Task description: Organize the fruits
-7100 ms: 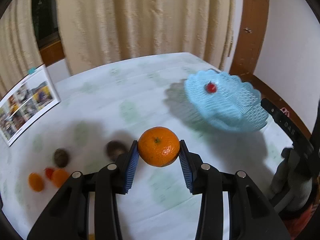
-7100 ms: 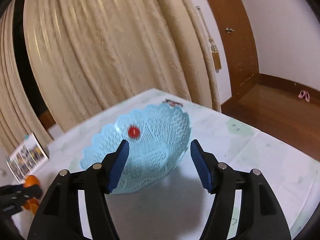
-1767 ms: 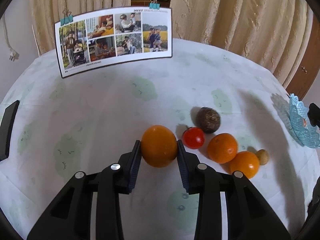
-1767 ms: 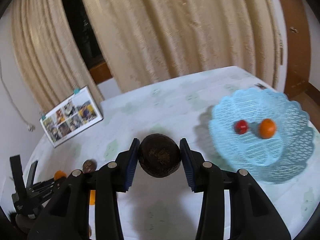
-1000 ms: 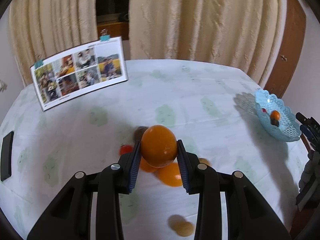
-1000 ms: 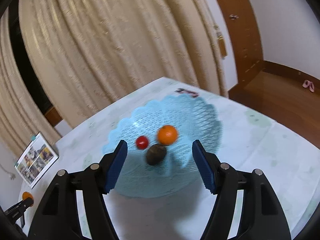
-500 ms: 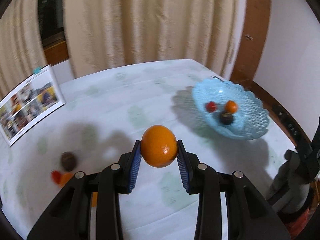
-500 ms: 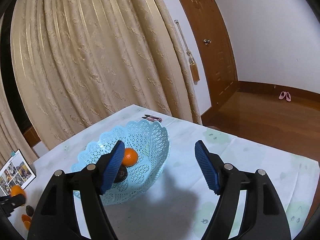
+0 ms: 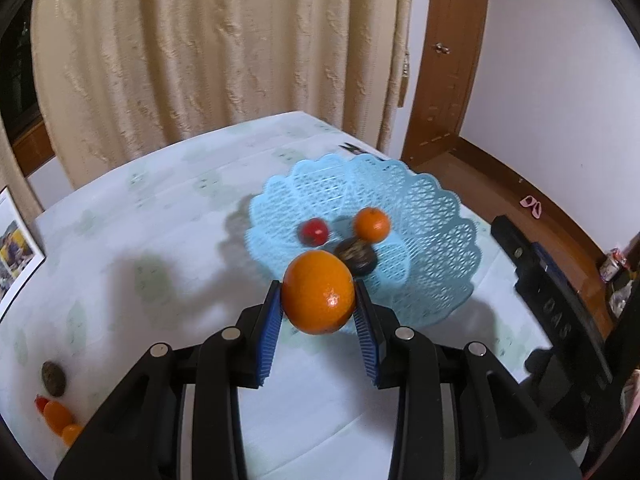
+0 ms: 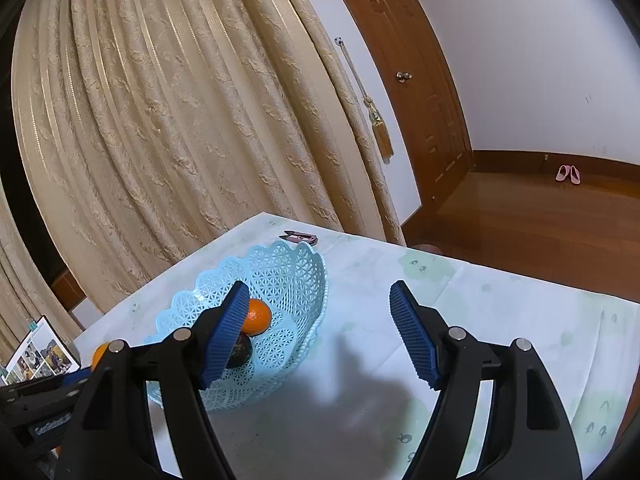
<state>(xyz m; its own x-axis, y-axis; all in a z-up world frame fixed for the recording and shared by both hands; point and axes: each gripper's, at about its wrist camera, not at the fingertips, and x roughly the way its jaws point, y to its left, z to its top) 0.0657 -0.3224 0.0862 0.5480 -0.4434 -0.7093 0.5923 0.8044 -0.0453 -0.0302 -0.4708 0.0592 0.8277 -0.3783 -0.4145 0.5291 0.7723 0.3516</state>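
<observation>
My left gripper is shut on a large orange and holds it above the near rim of the light blue lattice basket. In the basket lie a red tomato, a small orange and a dark brown fruit. My right gripper is open and empty, above the table just right of the basket; the small orange and dark fruit show behind its left finger. The held orange shows at the left of the right wrist view.
Loose fruits stay at the table's left: a brown one, a red one and two orange ones. A photo card stands at the left edge. The right gripper's body is to the basket's right. A small clipper lies behind the basket.
My left gripper has carried the orange closer to the basket, now over its near rim. My right gripper has drawn slightly back and to the right of the basket, still open.
</observation>
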